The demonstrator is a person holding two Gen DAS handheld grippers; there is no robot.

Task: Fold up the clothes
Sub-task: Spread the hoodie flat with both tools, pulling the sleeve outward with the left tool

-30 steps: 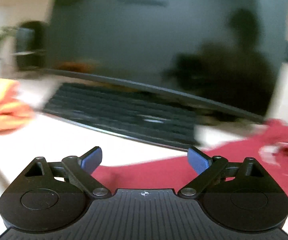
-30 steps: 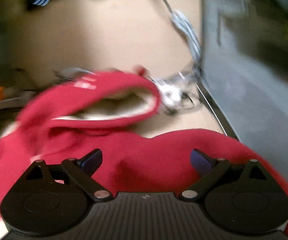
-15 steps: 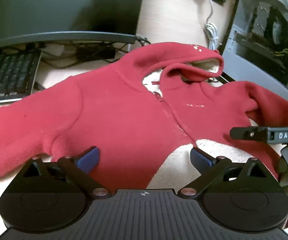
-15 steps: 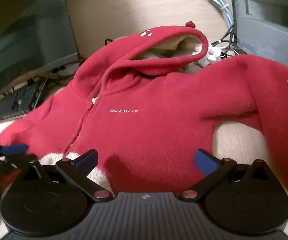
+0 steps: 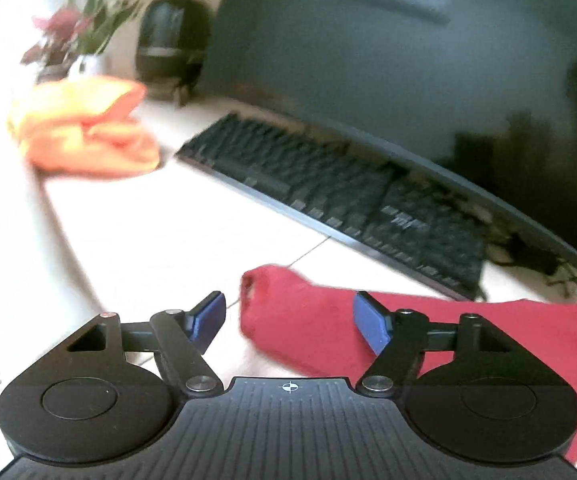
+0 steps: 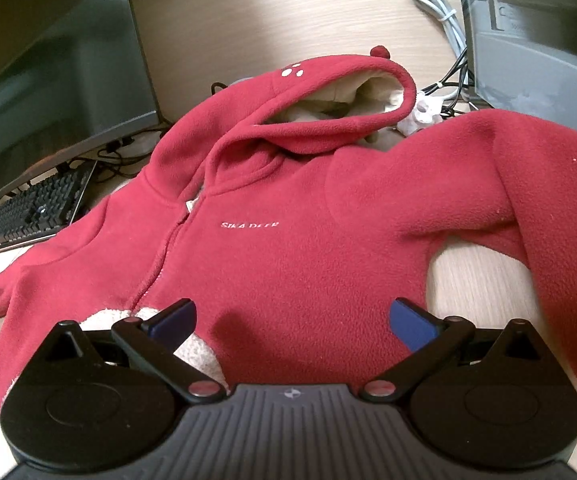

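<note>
My red hooded fleece (image 6: 288, 240) lies front-up, sleeves spread, hood toward the wall. My left gripper (image 5: 288, 316) is closing around its cuff (image 5: 272, 308), pads not yet touching; bare desk (image 5: 148, 240) lies left. My right gripper (image 6: 292, 320) gapes empty over the hem.

**Tabletop and its load**

Pale wood-grain tabletop (image 6: 288, 12) carrying a red fleece hooded jacket (image 6: 288, 220) spread flat, front up, one sleeve cuff (image 5: 264, 300) lying near a black keyboard (image 5: 328, 196). A crumpled orange cloth (image 5: 84, 128) lies well apart, beside a potted plant (image 5: 76, 44). White cables (image 6: 444, 28) trail behind the hood.
</note>
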